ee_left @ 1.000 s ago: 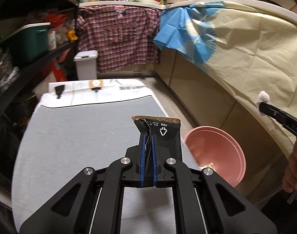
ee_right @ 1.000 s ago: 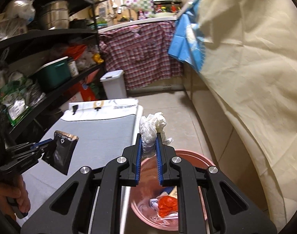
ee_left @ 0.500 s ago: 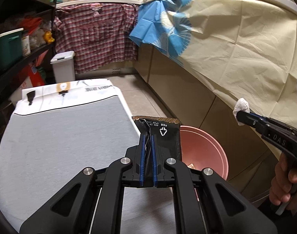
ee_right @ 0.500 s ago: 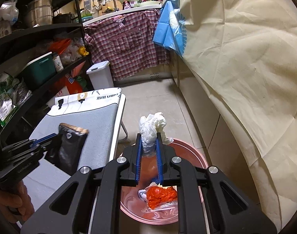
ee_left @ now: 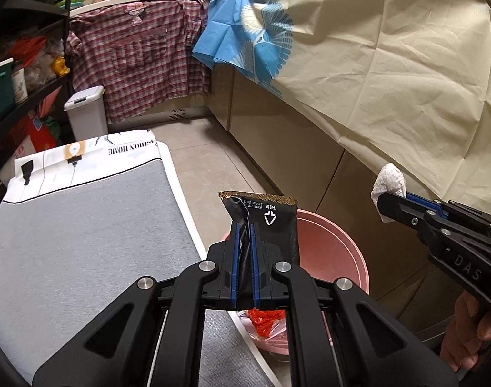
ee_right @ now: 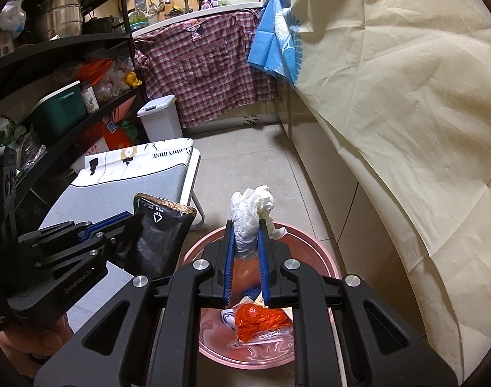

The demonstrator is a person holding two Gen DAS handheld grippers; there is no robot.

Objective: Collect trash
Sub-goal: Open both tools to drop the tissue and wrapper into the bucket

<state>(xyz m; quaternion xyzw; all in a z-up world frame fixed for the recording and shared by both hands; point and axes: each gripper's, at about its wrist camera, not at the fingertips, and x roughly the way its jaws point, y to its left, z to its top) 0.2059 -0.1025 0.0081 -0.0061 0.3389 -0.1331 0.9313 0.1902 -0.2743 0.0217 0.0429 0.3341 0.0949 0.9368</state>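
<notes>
My left gripper (ee_left: 244, 225) is shut on a black snack wrapper (ee_left: 271, 217) with a gold top edge, held over the near rim of the pink basin (ee_left: 339, 251). The same wrapper (ee_right: 161, 225) hangs at the left in the right wrist view, beside the table edge. My right gripper (ee_right: 245, 225) is shut on a crumpled white tissue (ee_right: 250, 209), held above the pink basin (ee_right: 323, 258). That tissue (ee_left: 389, 182) also shows at the right of the left wrist view. Inside the basin lie an orange crumpled bag (ee_right: 260, 319) and clear plastic scraps.
A grey-topped folding table (ee_left: 84, 225) fills the left, its far end covered by a white printed paper (ee_left: 84, 154). A white lidded bin (ee_left: 85, 113) stands beyond on the tiled floor. Black shelves (ee_right: 68, 74) crowd the left; cream sheeting (ee_left: 390, 80) drapes the cabinets on the right.
My left gripper carried the wrapper rightwards off the table to the basin's rim. The right gripper with the tissue sank slightly over the basin, then held still.
</notes>
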